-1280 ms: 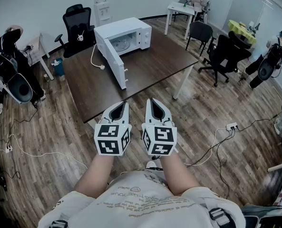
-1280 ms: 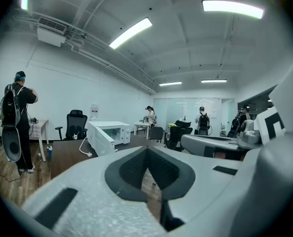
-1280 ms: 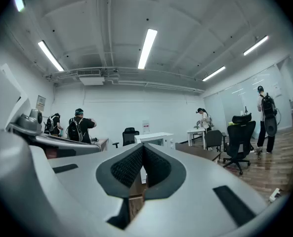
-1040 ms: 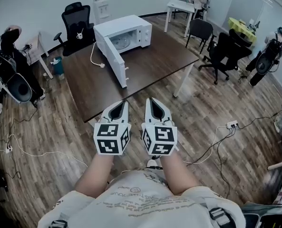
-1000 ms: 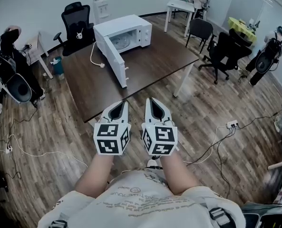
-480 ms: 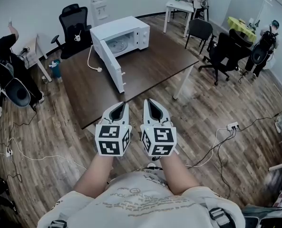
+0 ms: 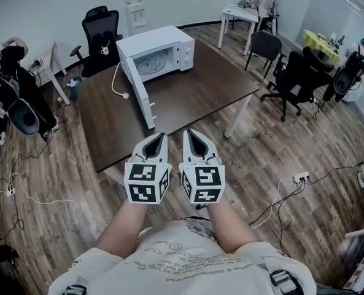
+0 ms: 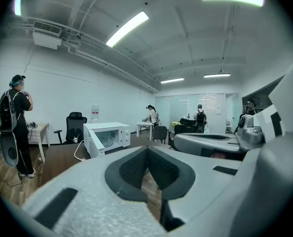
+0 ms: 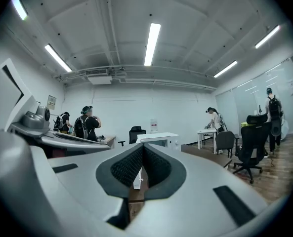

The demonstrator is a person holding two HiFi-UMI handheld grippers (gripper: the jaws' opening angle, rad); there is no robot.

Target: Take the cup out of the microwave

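Observation:
A white microwave (image 7: pixel 163 45) stands at the far end of a dark brown table (image 7: pixel 194 94), its door (image 7: pixel 137 91) swung wide open toward me. Inside it I make out only the glass turntable (image 7: pixel 150 65); no cup shows from here. My left gripper (image 7: pixel 161 136) and right gripper (image 7: pixel 189 133) are held side by side above the floor, short of the table's near edge, both shut on nothing. The left gripper view shows the microwave (image 8: pixel 106 135) far ahead beyond the left gripper (image 8: pixel 147 151). The right gripper (image 9: pixel 143 148) points toward the microwave (image 9: pixel 158 139) too.
Black office chairs stand behind the table (image 7: pixel 100 32) and to its right (image 7: pixel 295 78). A person with a backpack (image 7: pixel 10 72) is at the left, others at the far right. White cables (image 7: pixel 40 198) and a power strip (image 7: pixel 301 177) lie on the wood floor.
The table and microwave have drawn slightly nearer in the head view and shifted left. Both grippers stay shut, side by side. The person at the left has moved their arms.

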